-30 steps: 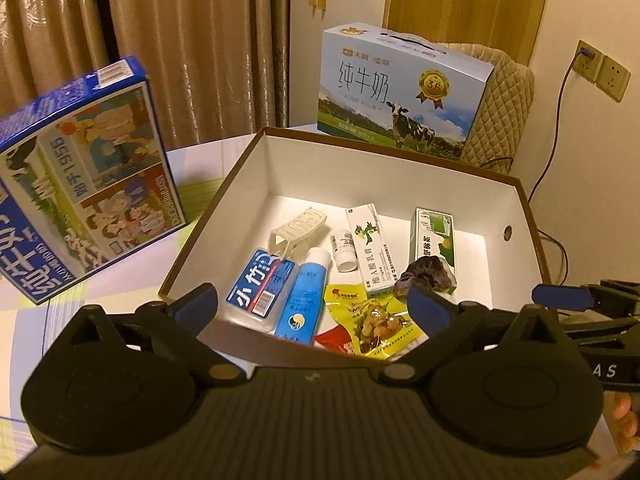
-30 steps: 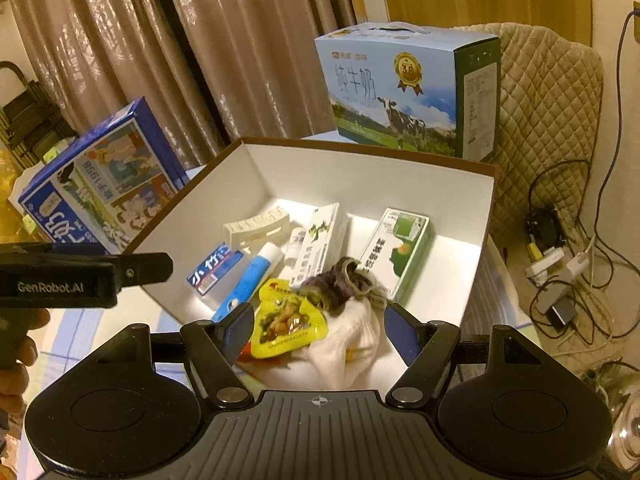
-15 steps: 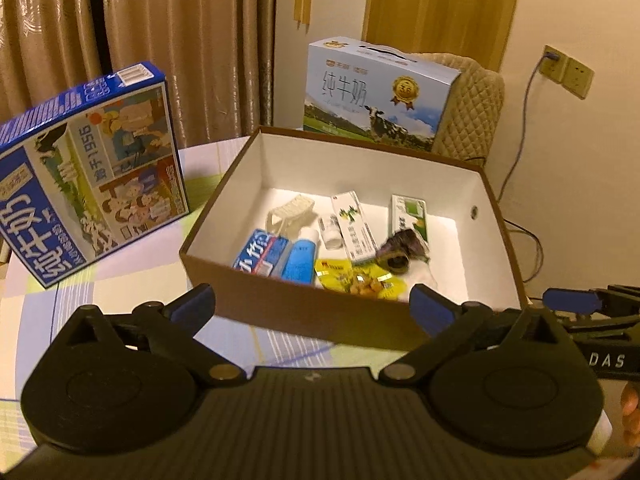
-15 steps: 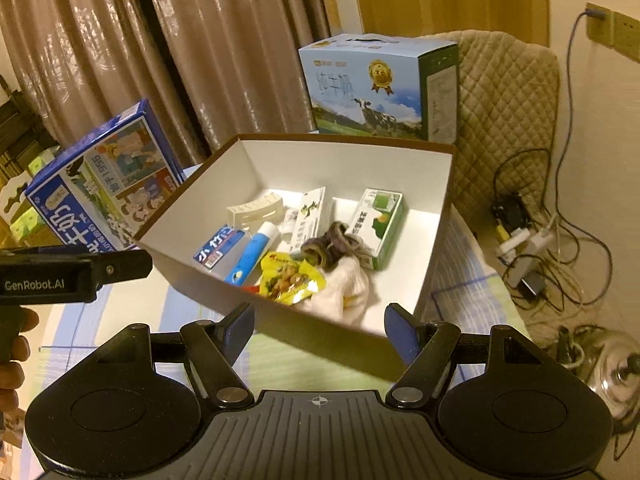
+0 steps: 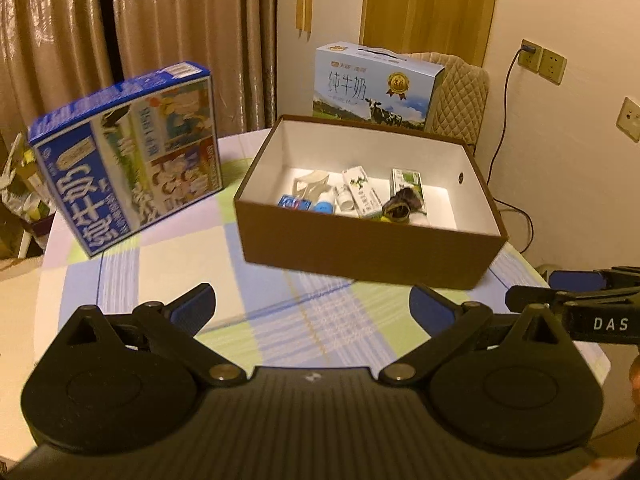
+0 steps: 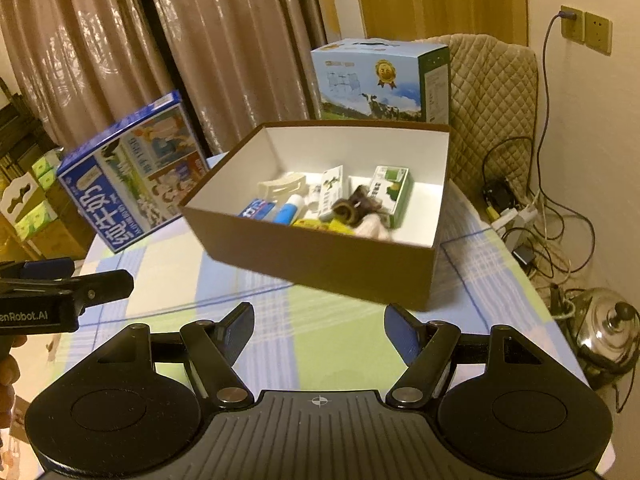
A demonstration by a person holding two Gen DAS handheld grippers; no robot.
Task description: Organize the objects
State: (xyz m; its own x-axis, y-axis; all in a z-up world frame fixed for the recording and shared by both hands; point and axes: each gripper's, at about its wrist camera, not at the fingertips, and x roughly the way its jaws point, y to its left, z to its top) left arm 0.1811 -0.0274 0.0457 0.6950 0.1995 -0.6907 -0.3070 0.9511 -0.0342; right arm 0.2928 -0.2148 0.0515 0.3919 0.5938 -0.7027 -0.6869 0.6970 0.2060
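Up ahead and left of the claw, a blue milk carton [image 5: 128,156] leans on the checked tablecloth [image 5: 168,264]. Farther off to the right, a pale-blue milk gift box [image 5: 376,84] stands against a quilted chair [image 5: 464,100]. Far right on the floor, 1 steel kettle [image 6: 608,328] sits beside tangled cables [image 6: 524,208].

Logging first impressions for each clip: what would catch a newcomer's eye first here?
The open brown box at the middle of the checked tablecloth, with small packets and tubes crowded toward its near side. Next, the tilted blue milk carton left of it, and the pale blue cow-print carton behind. Both grippers, left and right, are open, holding nothing.
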